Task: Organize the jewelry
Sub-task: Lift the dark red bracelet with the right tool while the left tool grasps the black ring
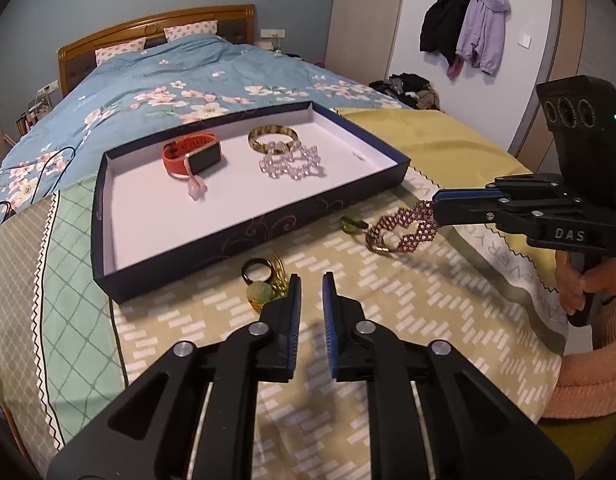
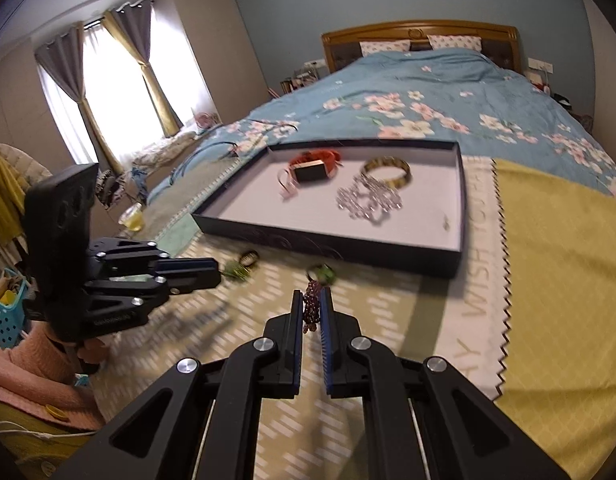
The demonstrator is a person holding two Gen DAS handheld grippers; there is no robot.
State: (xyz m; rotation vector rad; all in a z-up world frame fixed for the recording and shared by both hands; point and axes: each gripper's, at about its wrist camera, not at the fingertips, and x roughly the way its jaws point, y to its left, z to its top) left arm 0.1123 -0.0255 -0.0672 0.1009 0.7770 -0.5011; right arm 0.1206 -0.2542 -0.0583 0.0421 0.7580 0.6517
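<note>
1. Fingers (image 2: 295, 320) of my right gripper (image 2: 312, 312) are clamped on the purple beaded bracelet (image 1: 402, 228), right of centre, lifted off the bed.
2. Left gripper (image 1: 312, 300) fingers stand narrowly apart, empty, near the rings (image 1: 263, 276).
3. Next, I judge: carry it into the tray (image 1: 243, 236), upper centre.

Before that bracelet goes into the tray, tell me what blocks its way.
Nothing visible: the right gripper holds the purple beaded bracelet clear of the bedspread, the tray's near wall is low, and bare tray floor lies just behind it.
</note>
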